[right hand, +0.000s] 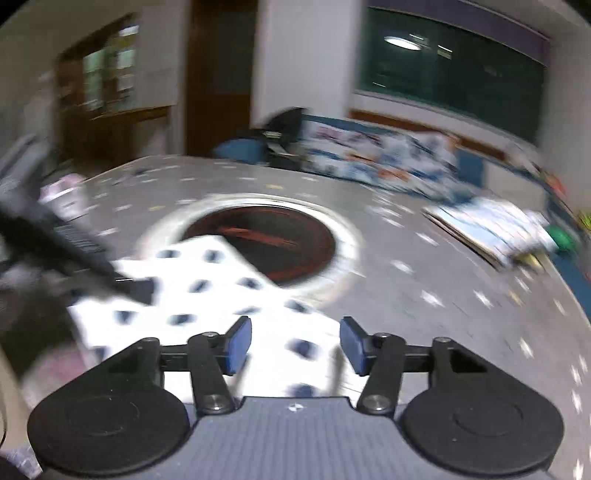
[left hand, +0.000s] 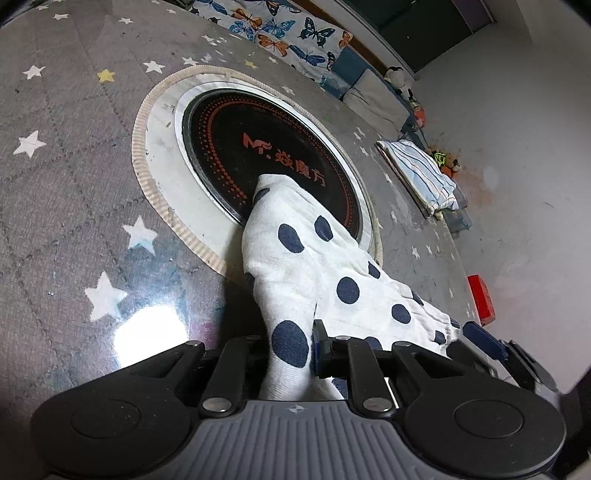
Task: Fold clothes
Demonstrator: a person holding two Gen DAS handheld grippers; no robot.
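Two units: left hand-held gripper [left hand: 291, 350] was clamped on polka-dot cloth [left hand: 314, 266] at 6 o'clock of the bench's [left hand: 74, 192] black disc [left hand: 273, 162]; right hand-held gripper [right hand: 295, 343] sat parted, holding nothing.

Setting: a home living or dining room. You worked at a counter [left hand: 66, 192] under a grey star-print cover, a round induction hob [left hand: 269, 162] set into its middle. Behind it you had a bench with butterfly-print cushions [left hand: 273, 29], soft toys [left hand: 397, 77], a folded striped cloth [left hand: 421, 173], a dark window [right hand: 450, 74] and a wooden door [right hand: 218, 77].
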